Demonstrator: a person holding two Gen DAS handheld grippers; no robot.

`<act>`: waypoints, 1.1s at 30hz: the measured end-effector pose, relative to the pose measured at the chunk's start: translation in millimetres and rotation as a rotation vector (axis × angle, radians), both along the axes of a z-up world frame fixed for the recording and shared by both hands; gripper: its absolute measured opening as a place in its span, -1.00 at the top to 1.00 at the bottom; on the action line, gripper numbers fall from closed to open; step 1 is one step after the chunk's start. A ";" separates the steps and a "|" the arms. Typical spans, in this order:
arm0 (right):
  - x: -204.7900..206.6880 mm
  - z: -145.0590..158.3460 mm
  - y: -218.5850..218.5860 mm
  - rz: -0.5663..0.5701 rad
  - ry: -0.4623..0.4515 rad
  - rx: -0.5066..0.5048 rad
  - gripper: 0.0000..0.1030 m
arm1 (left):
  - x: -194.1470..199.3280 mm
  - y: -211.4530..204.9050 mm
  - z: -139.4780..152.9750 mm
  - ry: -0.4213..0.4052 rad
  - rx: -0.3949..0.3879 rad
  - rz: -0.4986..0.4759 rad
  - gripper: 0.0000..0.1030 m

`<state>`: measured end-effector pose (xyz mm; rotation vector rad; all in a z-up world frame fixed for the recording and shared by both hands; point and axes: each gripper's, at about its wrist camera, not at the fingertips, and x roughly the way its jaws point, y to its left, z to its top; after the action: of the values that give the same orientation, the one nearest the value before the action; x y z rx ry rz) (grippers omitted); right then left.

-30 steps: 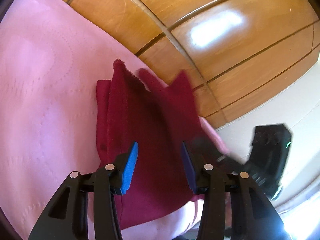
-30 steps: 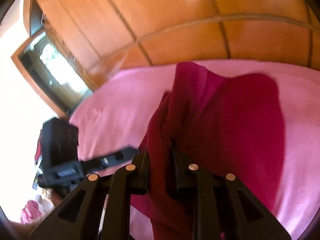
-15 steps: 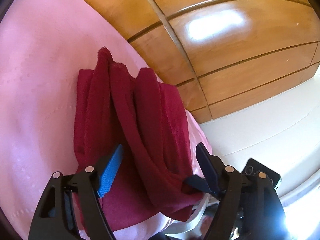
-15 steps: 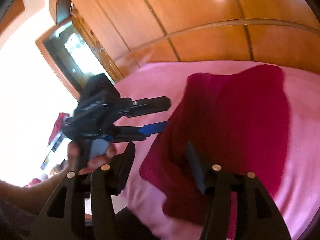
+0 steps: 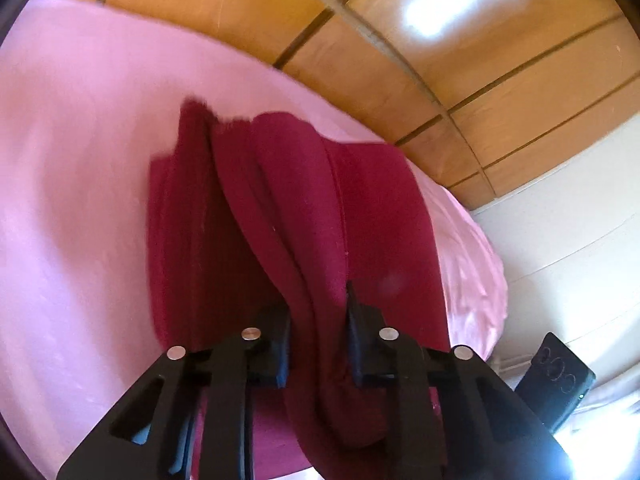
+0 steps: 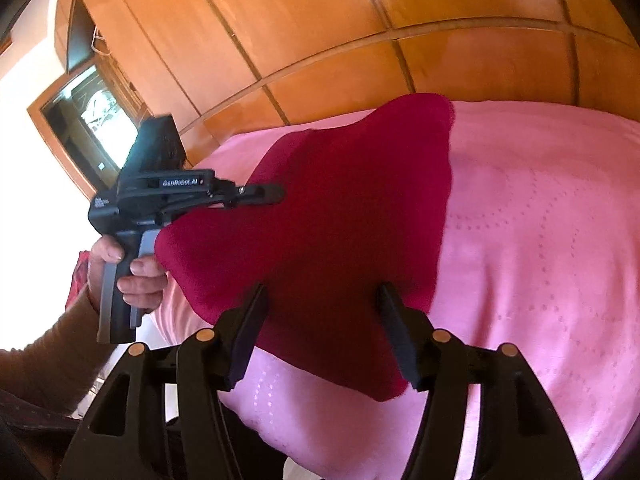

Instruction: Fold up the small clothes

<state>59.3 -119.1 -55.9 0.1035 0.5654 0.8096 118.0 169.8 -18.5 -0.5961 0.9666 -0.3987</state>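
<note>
A dark red garment [image 5: 360, 208] lies bunched in long ridges on a pink bedspread [image 5: 80, 160]. My left gripper [image 5: 318, 328] is closing its jaws on one raised ridge of the cloth, which runs between the pads and is pinched there. In the right wrist view the garment [image 6: 340, 220] spreads flat, with one corner lifted toward the left gripper [image 6: 272, 194], which a hand [image 6: 140, 276] holds. My right gripper [image 6: 320, 300] hovers over the garment's near edge. Its jaws are opening and its pads stand apart from the cloth.
The pink bedspread [image 6: 540, 240] stretches to the right. Wooden wardrobe panels [image 6: 320, 40] stand close behind the bed. A wood-framed glass pane [image 6: 92, 120] is at the far left. The bed's edge drops off at the near left, beside a brown sleeve [image 6: 48, 360].
The right gripper let go of the garment, opened and drew back. The left gripper spread wide, then closed on a ridge of the cloth and lifted it a little.
</note>
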 end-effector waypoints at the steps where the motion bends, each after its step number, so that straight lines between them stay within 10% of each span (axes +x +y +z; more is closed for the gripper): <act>1: -2.0 0.1 4.5 0.009 -0.002 -0.001 -0.17 | -4.0 3.4 7.2 -0.028 0.021 0.005 0.62; 9: -9.9 -11.8 49.7 0.073 -0.022 -0.095 -0.18 | -21.1 28.0 -16.1 0.024 0.204 0.061 0.53; 13: -8.8 -16.8 66.0 0.058 -0.054 -0.158 -0.28 | -30.5 33.6 -24.2 0.016 0.262 0.155 -0.16; 21: 1.0 27.8 36.2 0.144 -0.023 -0.062 -0.34 | -56.6 29.1 15.9 -0.083 0.222 0.170 -0.31; 33: 128.5 67.3 69.0 -0.016 0.078 -0.007 -0.34 | -54.2 5.7 -20.4 -0.074 0.448 0.137 -0.32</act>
<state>187.7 -50.1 11.4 0.1333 0.6404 0.7902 63.8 175.5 -39.0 -0.2353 0.9006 -0.0739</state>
